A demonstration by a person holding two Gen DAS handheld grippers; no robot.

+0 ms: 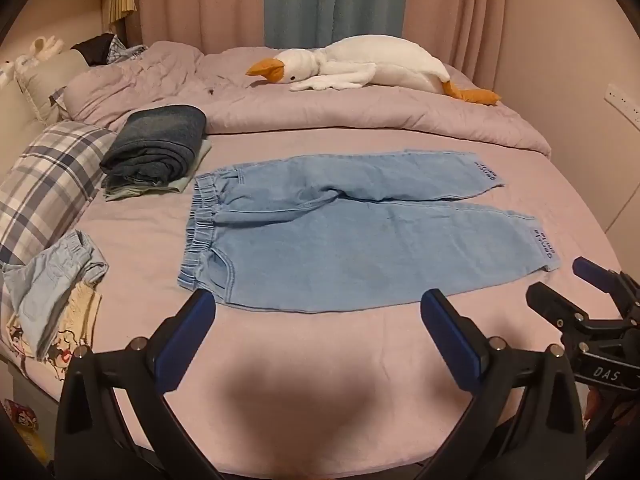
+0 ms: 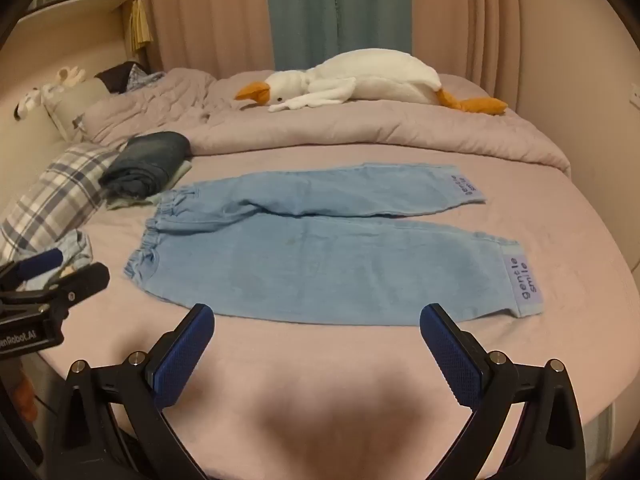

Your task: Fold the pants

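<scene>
A: Pants, light blue denim, lie spread flat on the bed, on its pink sheet. The elastic waistband is toward the left and both legs run to the right, each with a "gentle smile" patch at the cuff.

B: And the grippers?

A: Both hang over the near edge of the bed, tilted down toward the fabric. The left gripper has its jaws spread wide with nothing between them, just short of the near leg's lower edge. The right gripper is the same: jaws wide, empty, not touching the cloth. Each shows at the side of the other's view.

B: What else is on the bed?

A: A folded dark blue garment on a pale one sits just beyond the waistband. A plaid pillow is on the left, with a small heap of light clothes nearer the edge. A white plush goose lies on the bunched quilt at the back, in front of pink and teal curtains.
</scene>
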